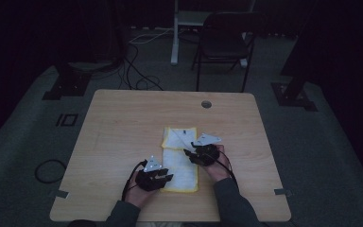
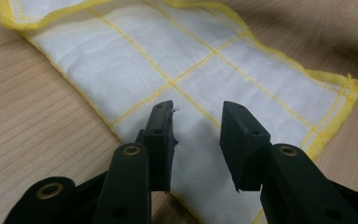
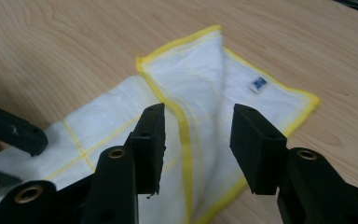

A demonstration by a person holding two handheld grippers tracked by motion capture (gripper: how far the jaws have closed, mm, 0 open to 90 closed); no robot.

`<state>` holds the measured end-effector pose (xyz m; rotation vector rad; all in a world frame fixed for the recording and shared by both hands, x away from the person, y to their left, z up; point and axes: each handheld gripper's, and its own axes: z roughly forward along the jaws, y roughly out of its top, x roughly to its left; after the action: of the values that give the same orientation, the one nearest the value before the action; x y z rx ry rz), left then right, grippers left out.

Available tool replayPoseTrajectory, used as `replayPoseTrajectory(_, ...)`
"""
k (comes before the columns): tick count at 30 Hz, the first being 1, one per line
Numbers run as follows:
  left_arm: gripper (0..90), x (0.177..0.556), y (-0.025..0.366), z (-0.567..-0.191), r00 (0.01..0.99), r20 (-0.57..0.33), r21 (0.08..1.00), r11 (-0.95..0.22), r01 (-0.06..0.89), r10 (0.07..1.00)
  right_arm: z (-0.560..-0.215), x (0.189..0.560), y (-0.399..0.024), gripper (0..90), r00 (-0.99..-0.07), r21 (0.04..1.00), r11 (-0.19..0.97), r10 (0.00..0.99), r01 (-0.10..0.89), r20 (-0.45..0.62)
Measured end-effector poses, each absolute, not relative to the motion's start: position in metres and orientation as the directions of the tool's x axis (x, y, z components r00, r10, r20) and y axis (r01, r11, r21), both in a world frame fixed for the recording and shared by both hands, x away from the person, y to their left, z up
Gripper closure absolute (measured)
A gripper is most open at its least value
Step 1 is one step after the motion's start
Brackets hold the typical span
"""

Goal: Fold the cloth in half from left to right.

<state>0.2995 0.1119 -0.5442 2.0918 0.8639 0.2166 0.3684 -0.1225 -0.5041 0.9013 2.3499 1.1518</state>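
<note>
A white cloth [image 1: 180,158] with a yellow hem and yellow grid lines lies on the wooden table [image 1: 123,123], folded into a long strip. Its far end is folded over and shows a small blue label [image 3: 258,83]. My left gripper [image 1: 164,178] hovers at the cloth's near left edge. In the left gripper view, the left gripper [image 2: 196,123] is open, with the cloth [image 2: 121,56] lying flat beneath it. My right gripper [image 1: 189,154] is over the strip's right side. The right gripper [image 3: 198,126] is open above the folded-over part of the cloth [image 3: 200,79], holding nothing.
A round cable hole [image 1: 206,104] sits near the table's far edge. Behind the table stand a dark folding chair [image 1: 224,42] and a white post [image 1: 175,33]. Cables [image 1: 137,71] run over the grey floor. The left gripper's jaws [image 3: 9,133] show at the left of the right gripper view.
</note>
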Motion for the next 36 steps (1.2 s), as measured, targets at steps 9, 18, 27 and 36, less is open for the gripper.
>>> replayPoseTrajectory(9, 61.4, 0.299, 0.111, -0.544, 0.751, -0.127, 0.767, -0.415, 0.489, 0.648, -0.518, 0.380, -0.099, 43.3, -0.734, 0.751, 0.536, 0.671, 0.385, -0.102)
replayPoseTrajectory(18, 61.3, 0.299, 0.110, -0.545, 0.750, -0.127, 0.765, -0.417, 0.491, 0.649, -0.527, 0.389, -0.086, 42.4, -0.733, 0.698, 0.622, 0.649, 0.355, -0.205)
replayPoseTrajectory(27, 61.1, 0.299, 0.109, -0.545, 0.748, -0.125, 0.764, -0.418, 0.491, 0.651, -0.527, 0.396, -0.090, 53.1, -0.714, 0.693, 0.622, 0.665, 0.365, -0.221)
replayPoseTrajectory(36, 61.0, 0.298, 0.109, -0.545, 0.750, -0.118, 0.764, -0.422, 0.488, 0.651, -0.522, 0.408, -0.105, 58.8, -0.691, 0.715, 0.580, 0.698, 0.391, -0.189)
